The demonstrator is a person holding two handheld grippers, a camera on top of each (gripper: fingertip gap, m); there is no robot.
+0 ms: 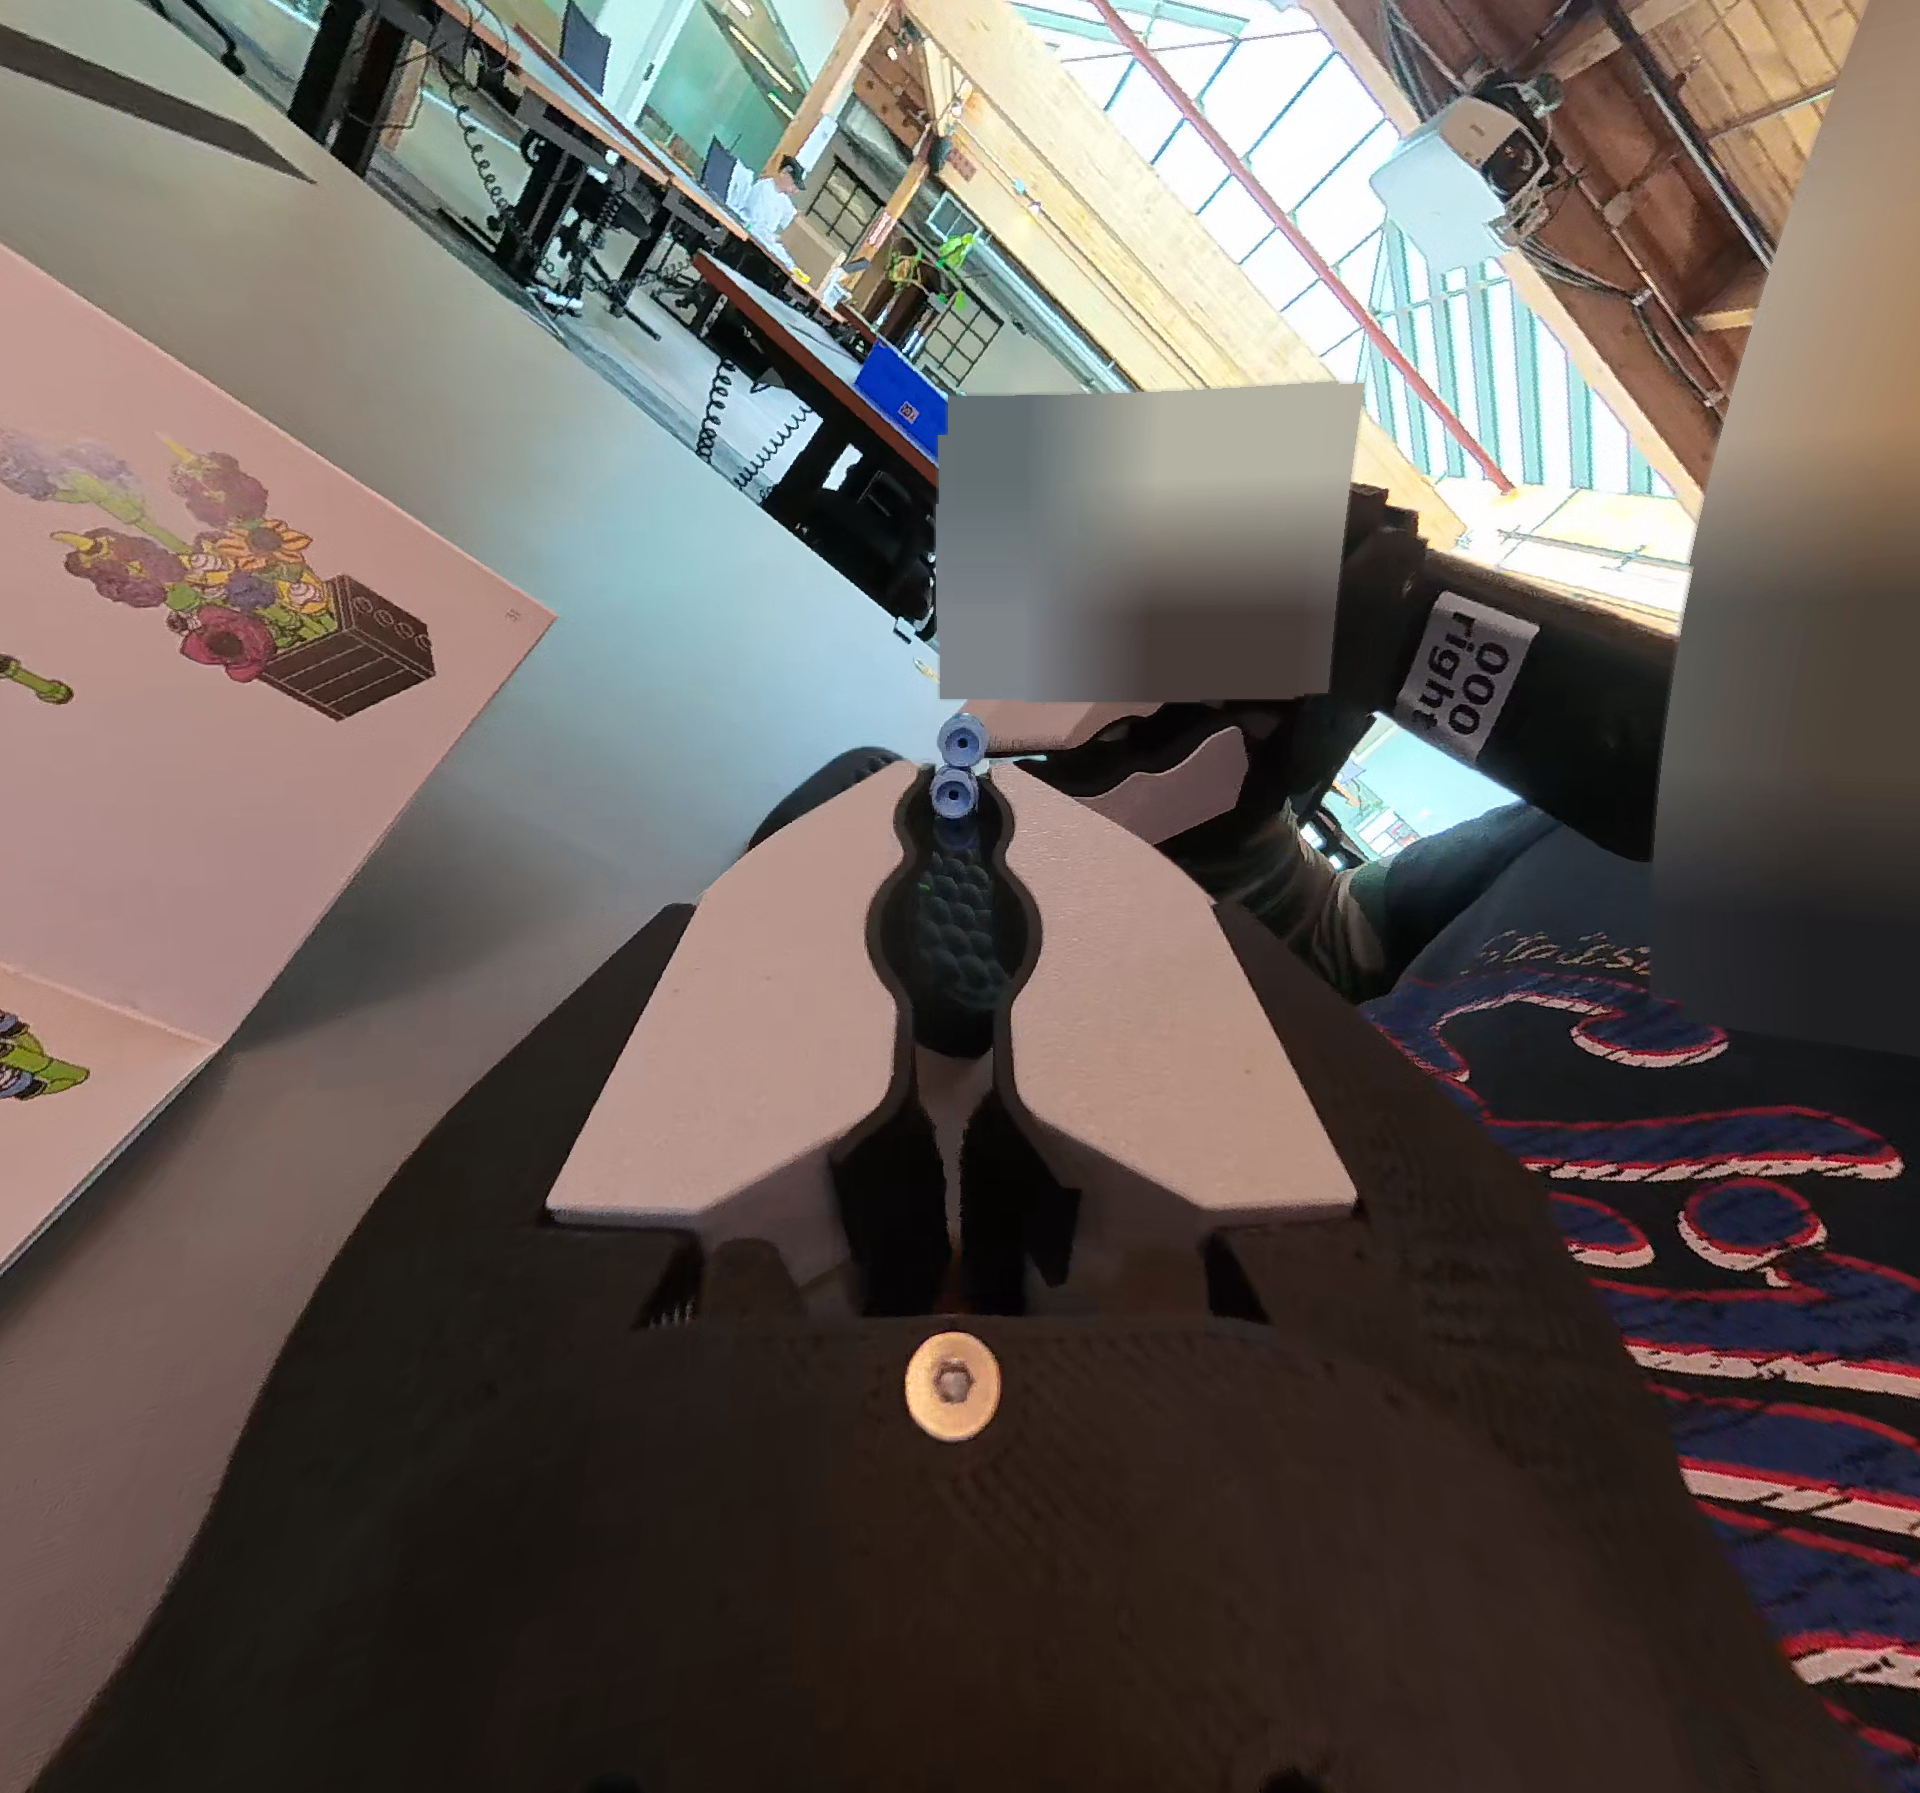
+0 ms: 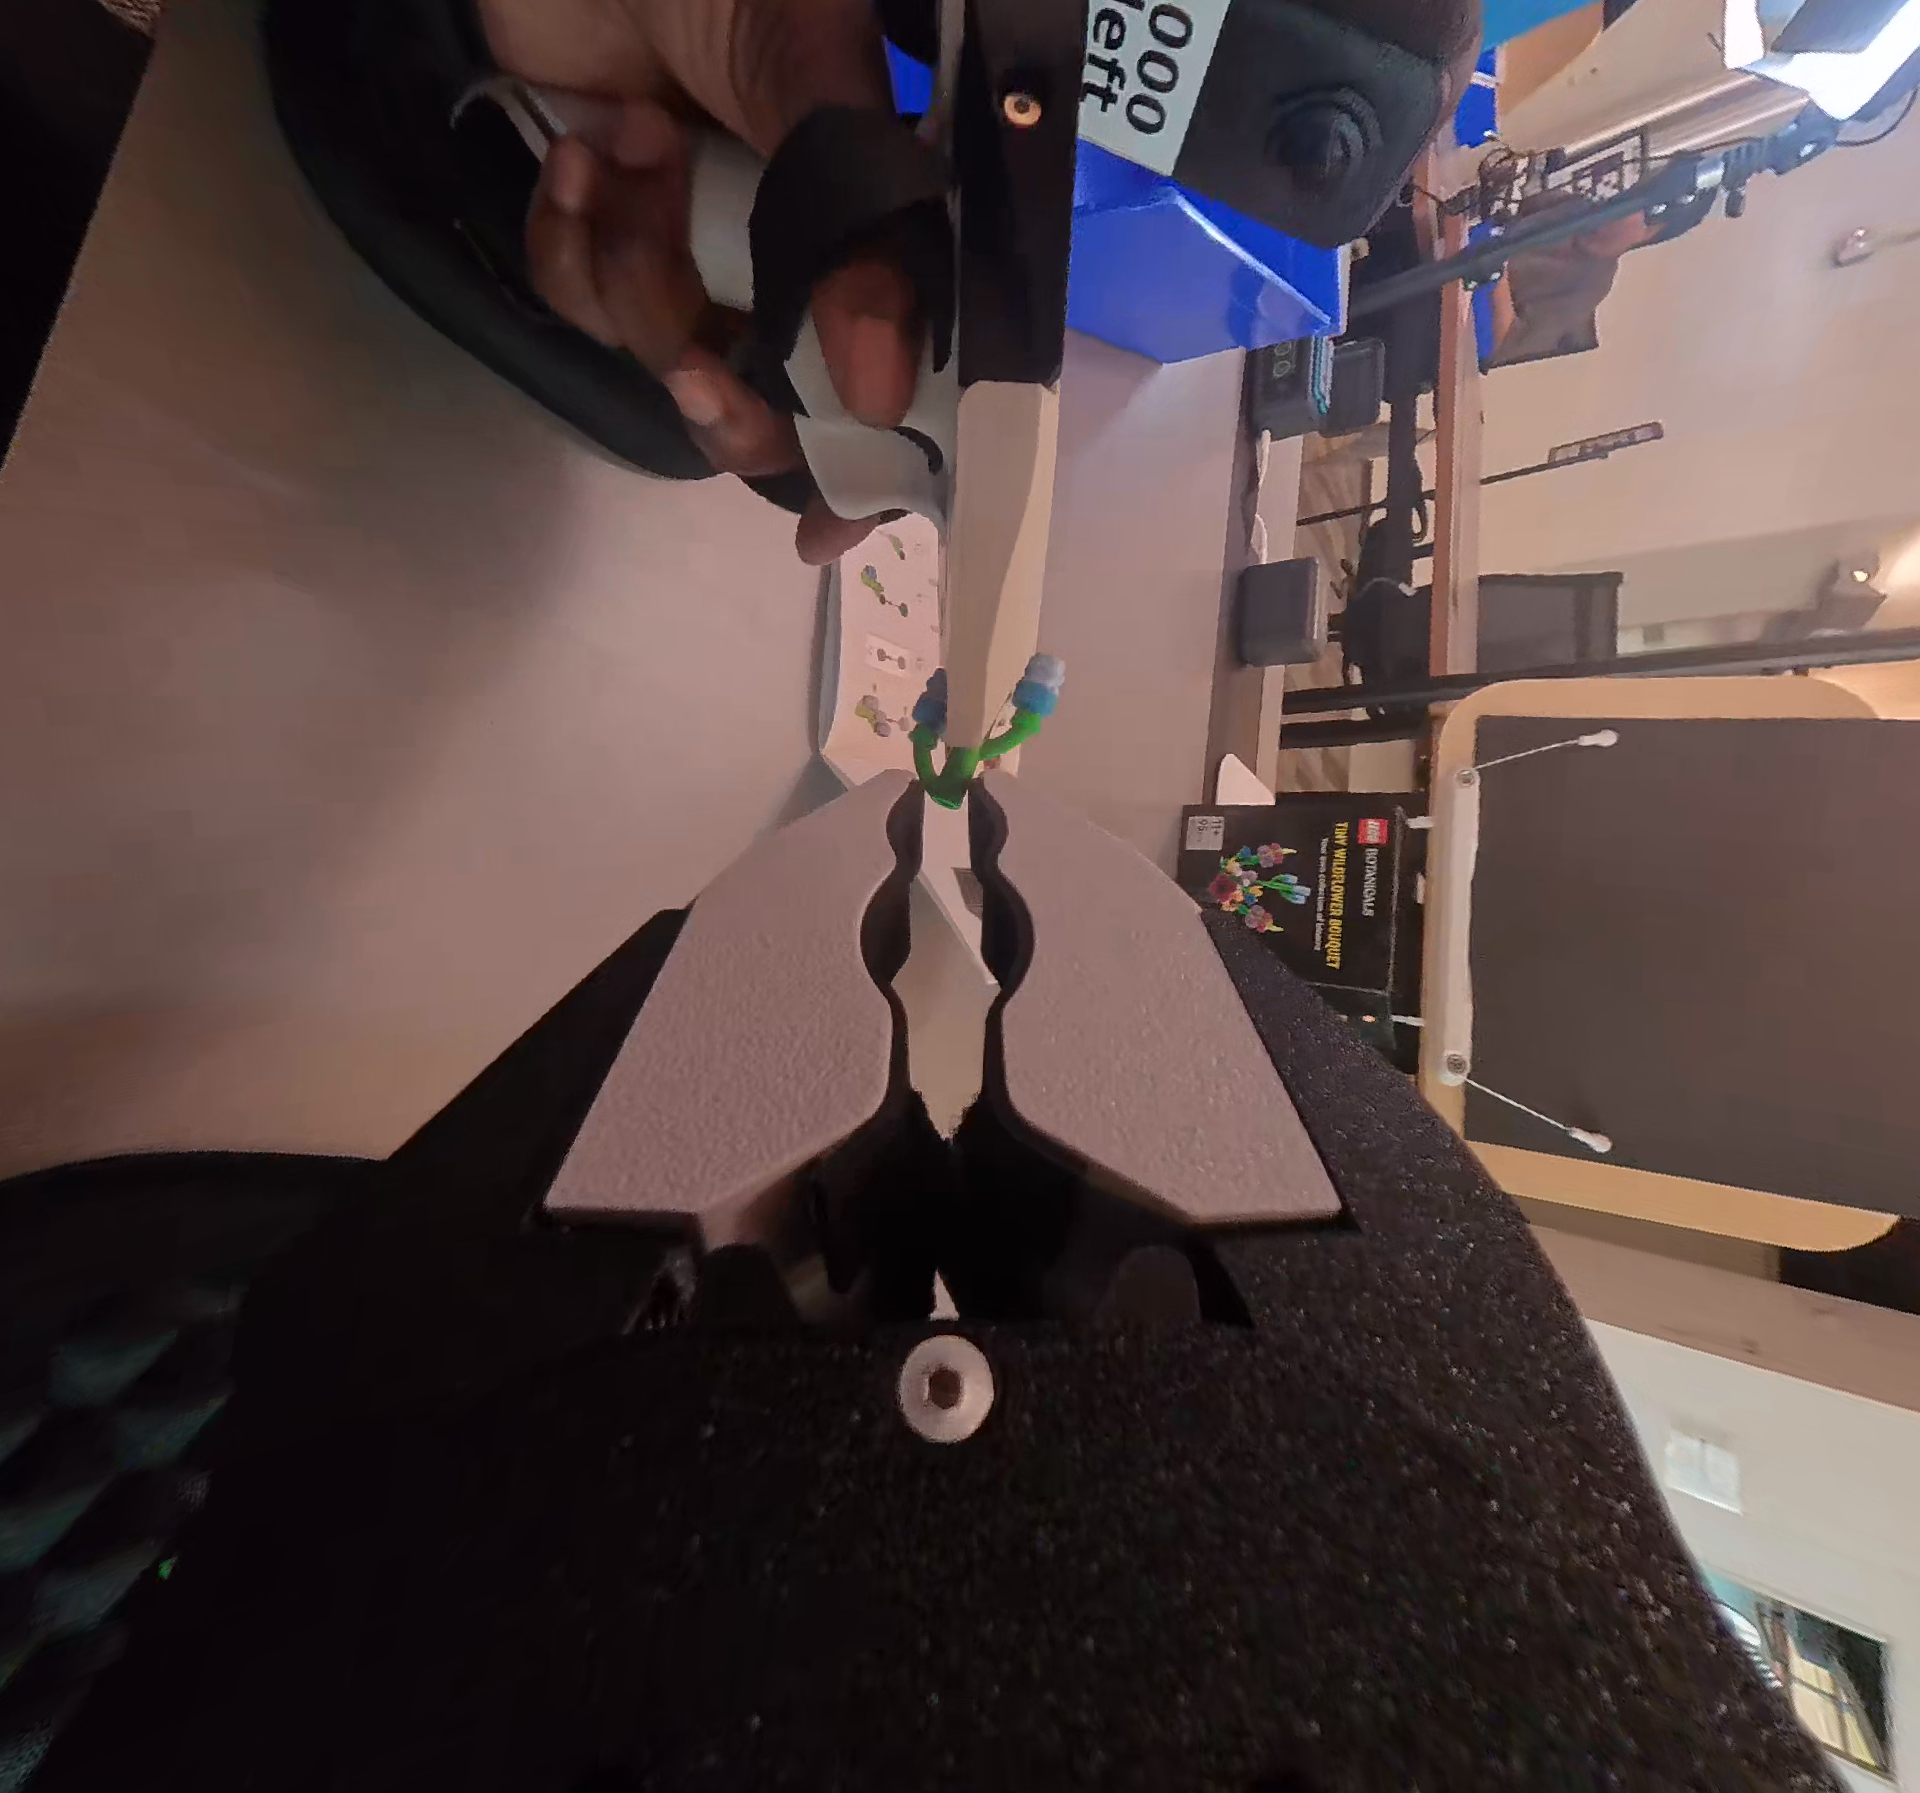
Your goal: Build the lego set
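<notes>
The left gripper (image 1: 954, 787) is pressed together on a small green flower stem (image 2: 961, 756) with blue buds (image 1: 953, 791); its own fingers hide the stem there. The right gripper (image 2: 943, 793) pinches the stem's base, so the stem points away from it, forking toward the left gripper. Behind lie the instruction booklet (image 1: 208, 704) near the table (image 1: 582, 538) edge, and an office with wooden roof beams.
</notes>
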